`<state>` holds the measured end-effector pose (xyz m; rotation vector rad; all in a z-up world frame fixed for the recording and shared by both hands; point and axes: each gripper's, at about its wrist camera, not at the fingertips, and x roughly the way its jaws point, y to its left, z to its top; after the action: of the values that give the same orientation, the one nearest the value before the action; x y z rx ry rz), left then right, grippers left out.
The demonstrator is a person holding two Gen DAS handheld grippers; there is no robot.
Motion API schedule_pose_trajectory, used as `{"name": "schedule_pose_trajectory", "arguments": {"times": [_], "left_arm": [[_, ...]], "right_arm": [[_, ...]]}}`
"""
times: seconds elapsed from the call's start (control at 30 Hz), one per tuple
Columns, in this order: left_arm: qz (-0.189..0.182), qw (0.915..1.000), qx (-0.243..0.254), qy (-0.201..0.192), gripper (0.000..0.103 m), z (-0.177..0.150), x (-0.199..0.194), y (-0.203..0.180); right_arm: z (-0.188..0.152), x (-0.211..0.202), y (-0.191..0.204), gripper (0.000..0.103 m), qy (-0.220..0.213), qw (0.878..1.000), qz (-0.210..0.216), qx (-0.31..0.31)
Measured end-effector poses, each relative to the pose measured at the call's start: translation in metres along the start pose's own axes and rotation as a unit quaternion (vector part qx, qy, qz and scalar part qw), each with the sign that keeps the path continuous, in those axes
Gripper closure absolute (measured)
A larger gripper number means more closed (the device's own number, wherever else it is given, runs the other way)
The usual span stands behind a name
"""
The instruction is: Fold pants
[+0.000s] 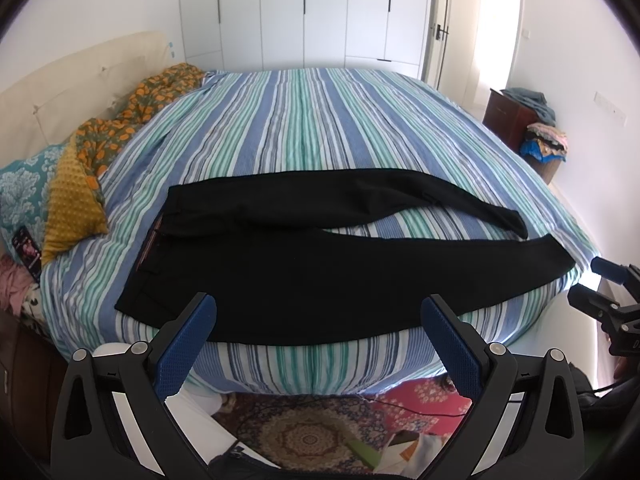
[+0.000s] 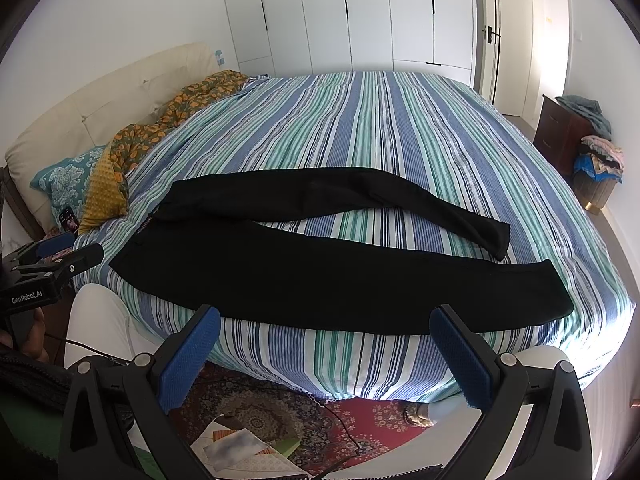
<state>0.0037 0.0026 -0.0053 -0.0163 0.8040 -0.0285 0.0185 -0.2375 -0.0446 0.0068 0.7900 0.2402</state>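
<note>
My black pants (image 1: 304, 264) lie flat on the stripy bed (image 1: 320, 120), soft and floppy I think, so my left gripper (image 1: 316, 340) and right gripper (image 2: 326, 348), both wide open and empty, should pinch the edges.

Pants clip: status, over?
Left tongs open, right tongs open, both empty, short of bed. Pants flat, unfolded, legs apart. Nothing blocking.

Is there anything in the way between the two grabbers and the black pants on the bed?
Nothing visible is. The black pants lie spread flat near the bed's front edge. The left gripper and right gripper are both open, with only open air between them and the pants.
</note>
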Motion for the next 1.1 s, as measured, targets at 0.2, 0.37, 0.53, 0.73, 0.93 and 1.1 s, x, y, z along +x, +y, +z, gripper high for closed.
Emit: {"name": "schedule_pose_trajectory", "arguments": {"times": [0.2,0.37,0.53,0.73,0.93,1.1], "left_arm": [[-0.002,1.0000,-0.004,-0.007,0.001,-0.001,-0.001,0.001],[-0.005,1.0000,0.003,0.001,0.001,0.000,0.005,-0.003],[-0.005,0.9998,0.019,-0.006,0.001,0.003,0.005,-0.013],[-0.007,0.9996,0.028,0.001,0.001,0.008,0.013,-0.018],[-0.019,0.9993,0.029,0.012,0.001,0.014,0.019,-0.027],[-0.025,0.9985,0.045,0.018,0.001,0.021,0.020,-0.042]], "right_arm": [[0.000,0.001,0.004,0.000,-0.001,1.000,0.000,-0.005],[-0.002,-0.003,0.009,0.000,-0.011,1.000,-0.004,-0.016],[-0.003,-0.002,0.001,0.000,-0.015,1.000,0.000,-0.003],[-0.002,0.001,-0.003,0.000,-0.026,1.000,0.008,0.003],[0.001,-0.005,0.000,0.000,-0.053,0.999,0.012,-0.006],[-0.004,-0.007,-0.006,0.000,-0.057,0.998,0.019,-0.005]]}}
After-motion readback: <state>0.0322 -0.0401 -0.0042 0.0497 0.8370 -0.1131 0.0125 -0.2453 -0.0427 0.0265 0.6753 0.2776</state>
